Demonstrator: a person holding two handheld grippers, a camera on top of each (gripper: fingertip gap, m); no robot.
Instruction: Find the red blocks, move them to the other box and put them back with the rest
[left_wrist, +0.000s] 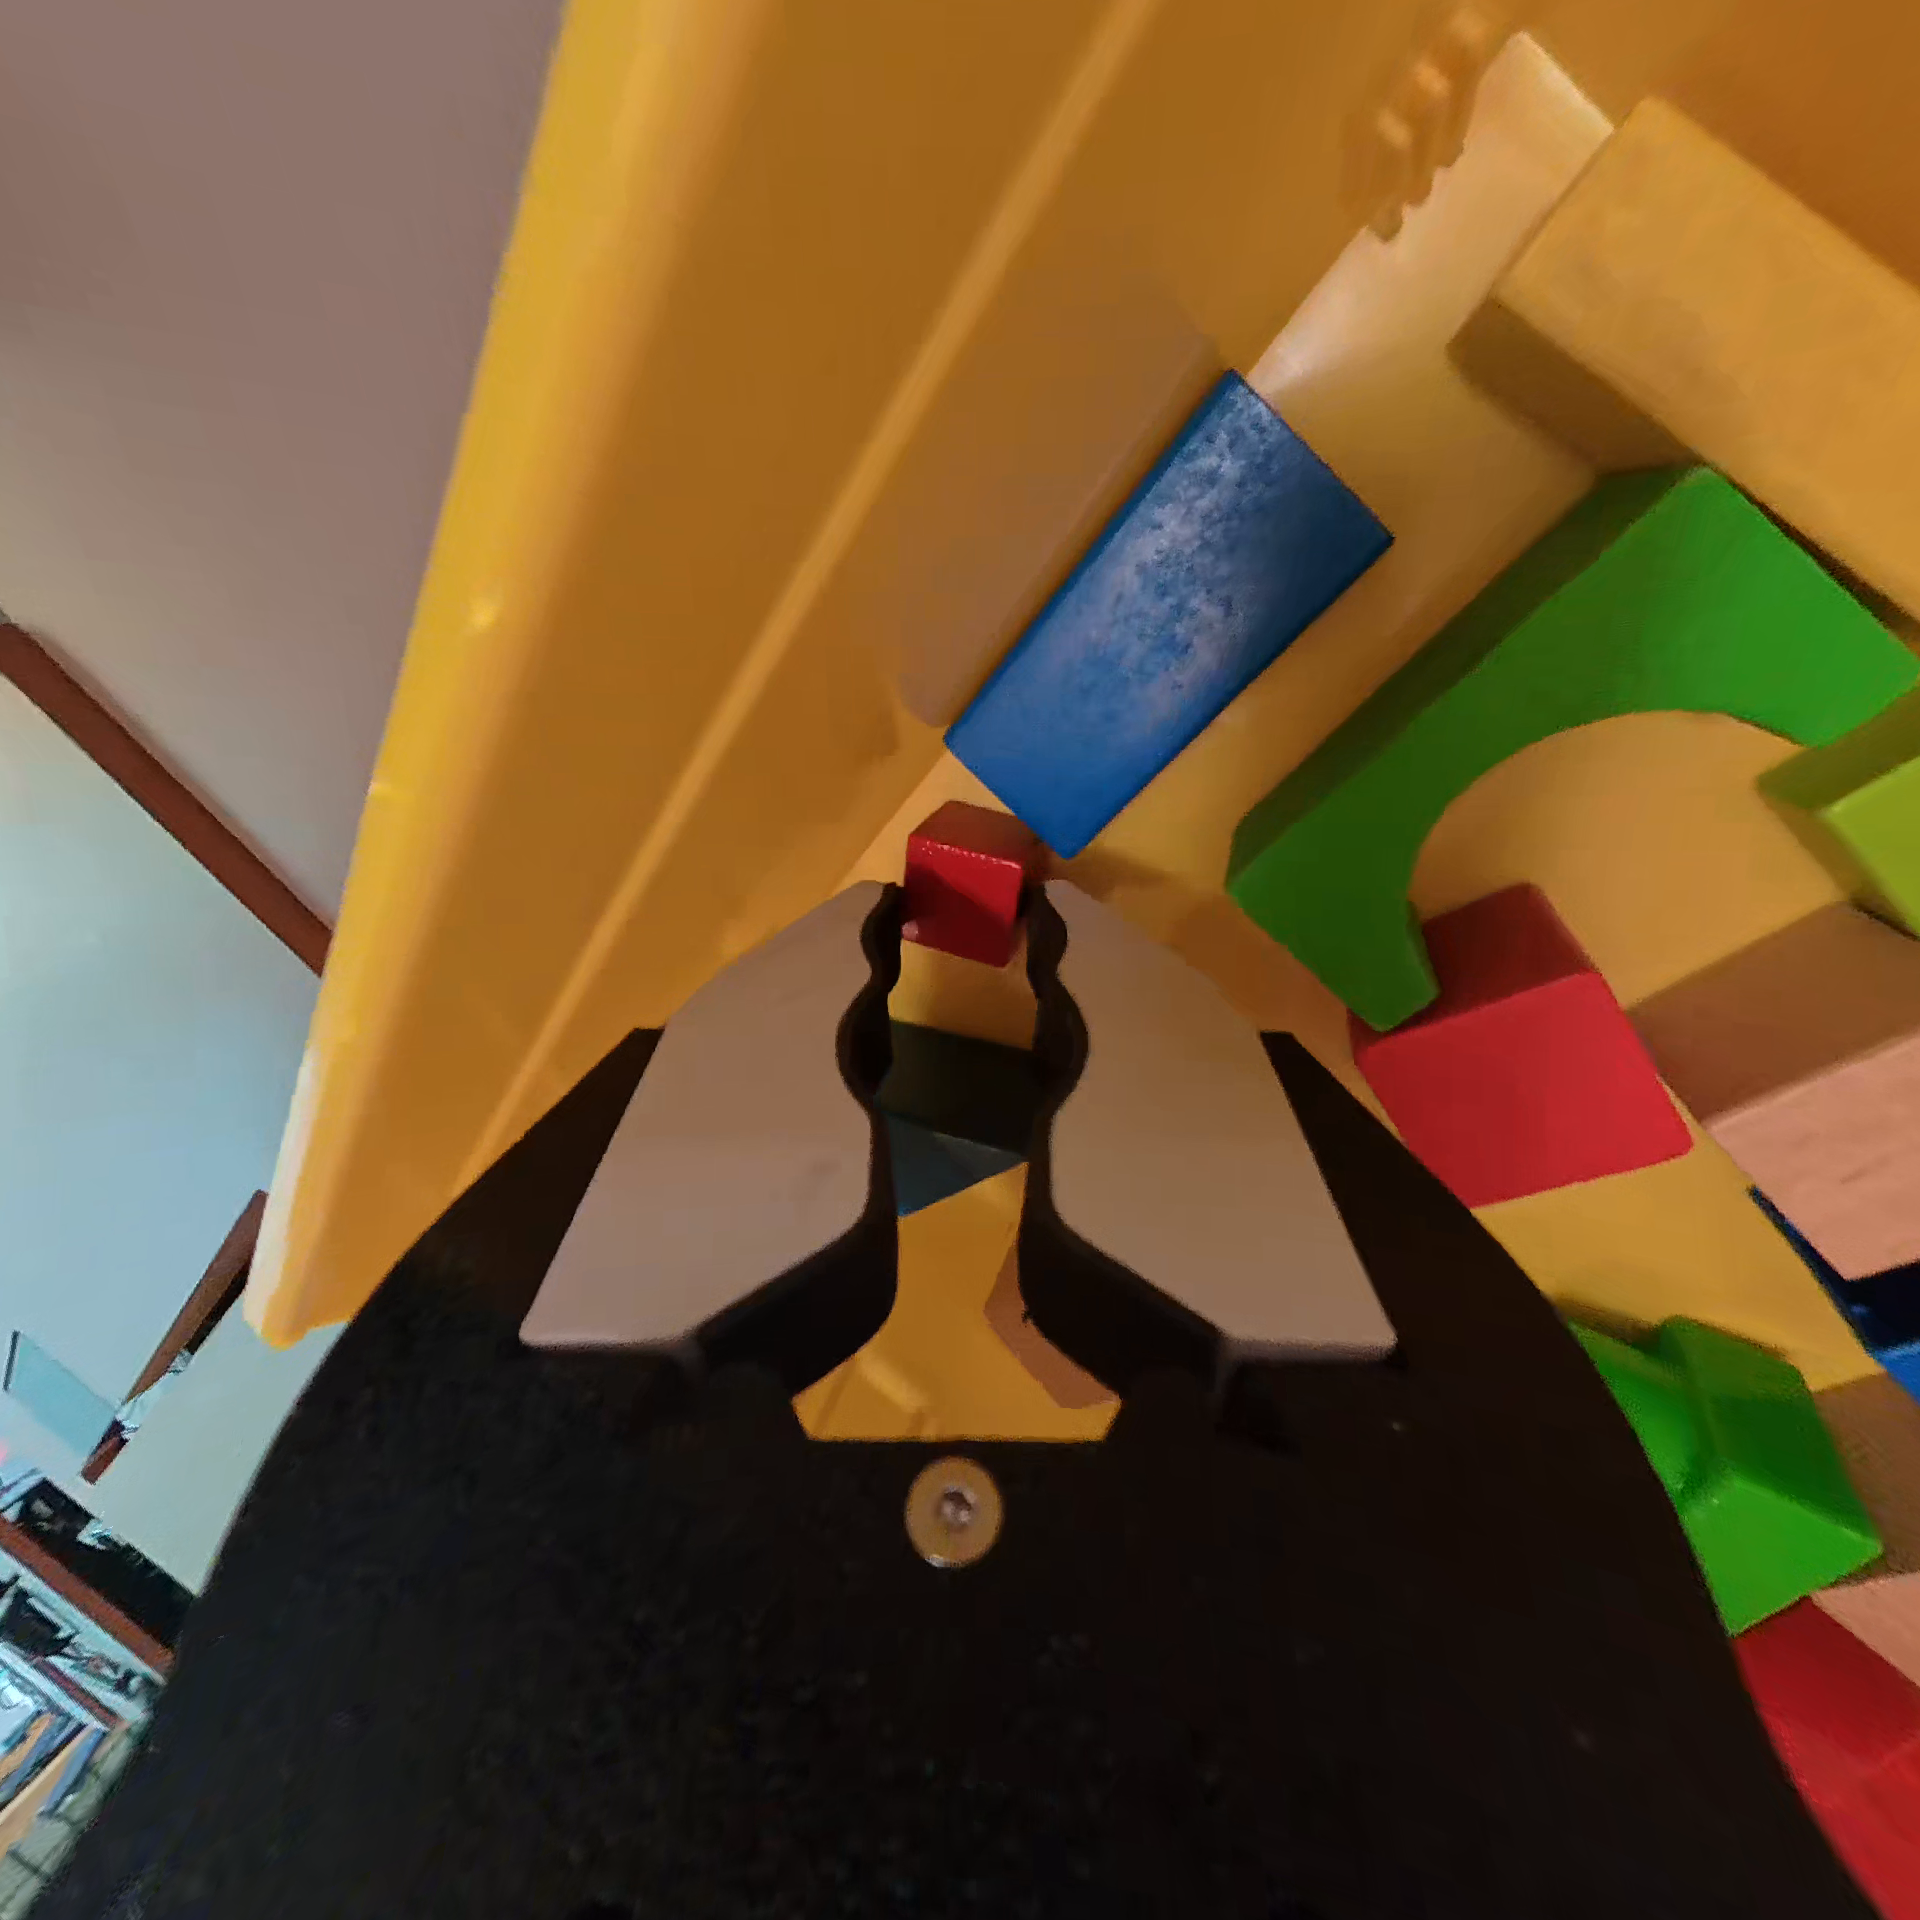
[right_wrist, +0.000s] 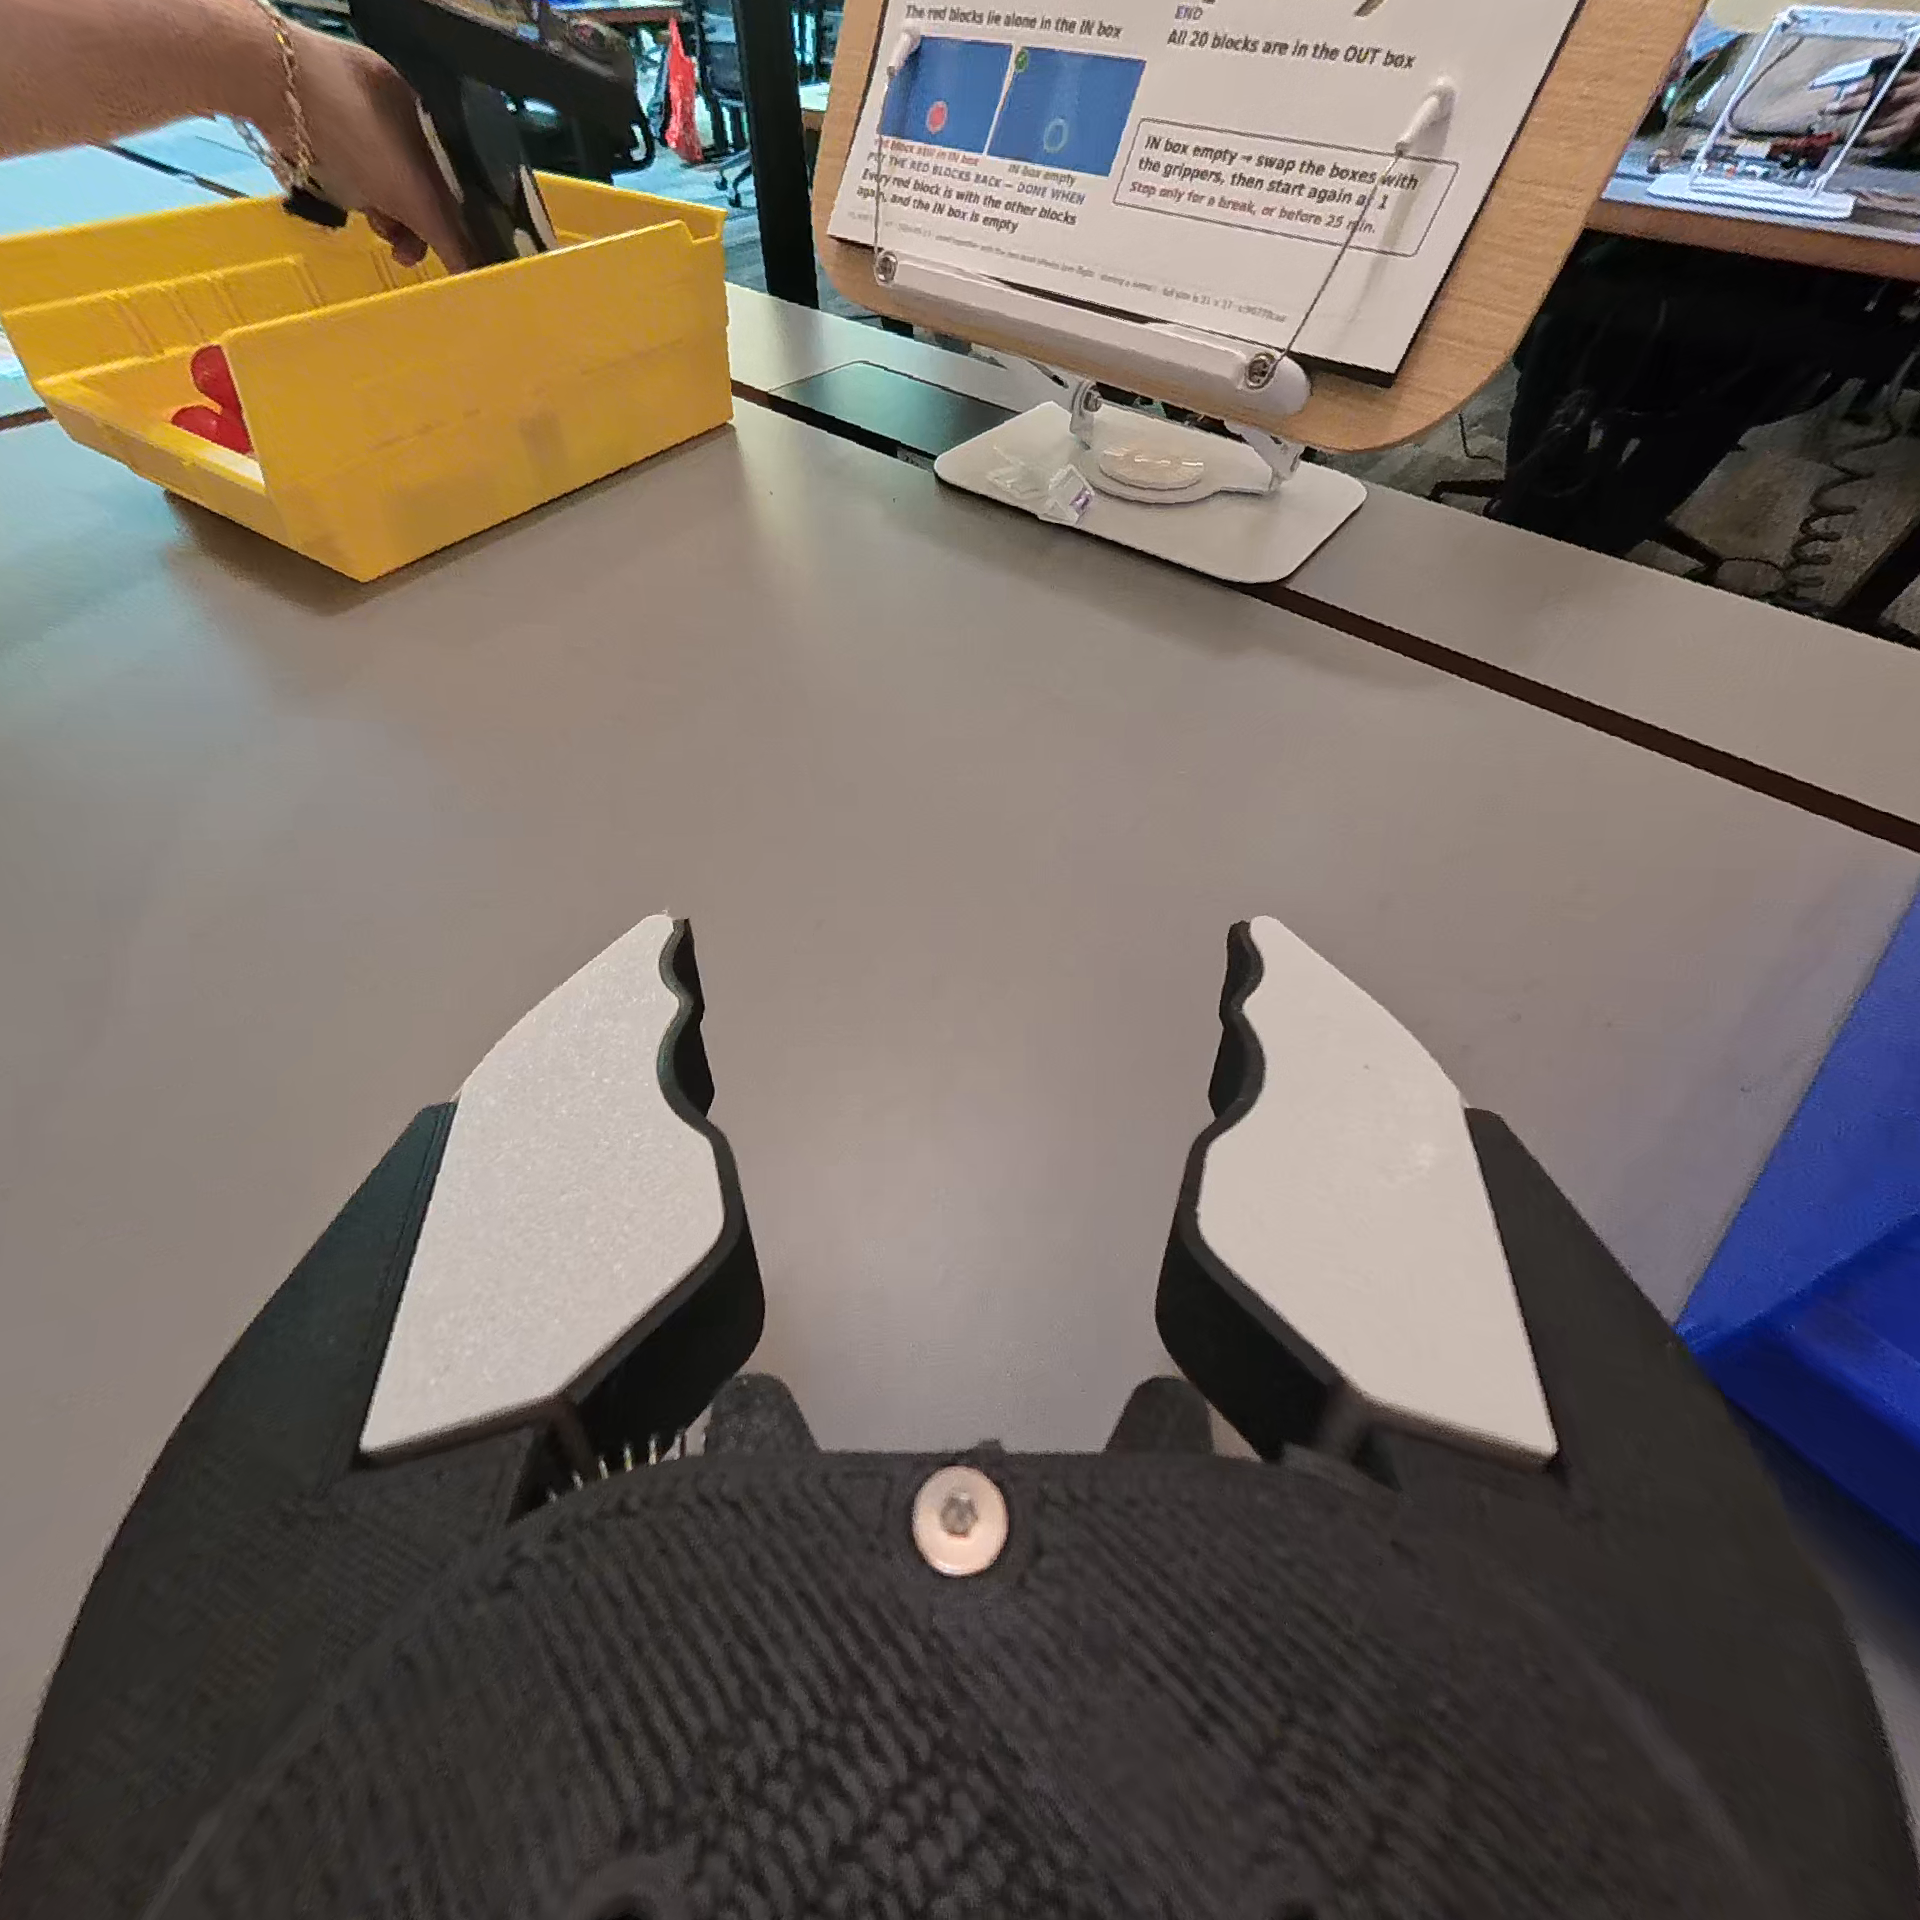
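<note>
Contents of yellow box (left_wrist: 665, 520), seen from the left wrist view: one small red cube (left_wrist: 964, 900), lying at the foot of the box's side wall and clamped at the tips of the left tool (left_wrist: 966, 914), both dark ribbed pads pressing on its opposite faces. One blue block (left_wrist: 1164, 613), long and flat, lying along the same wall just beyond the cube, its near corner almost touching it. One green arch block (left_wrist: 1558, 717) to the right, its near leg resting against a larger red block (left_wrist: 1517, 1091). One pale natural-wood block (left_wrist: 1704, 270) at the far end. Further green (left_wrist: 1714, 1475), red (left_wrist: 1829, 1766) and plain wooden pieces crowd the right edge, partly cut off.

Right tool (right_wrist: 961, 935): jaws spread wide, grasp bare, held above bare grey worktop (right_wrist: 935, 727). Its grey-faced fingers (right_wrist: 582, 1164) touch nothing.

Right wrist view, far left: the yellow box stands on the worktop, divided into compartments, with red pieces (right_wrist: 213, 400) showing in the near one; a person's hand (right_wrist: 364, 135) holds the left tool down inside a farther compartment. Blue box (right_wrist: 1829, 1299), only a corner showing, at the right edge just beside the right tool. Sheet stand (right_wrist: 1164, 260) with a printed page at the worktop's far side, well apart from both boxes.
</note>
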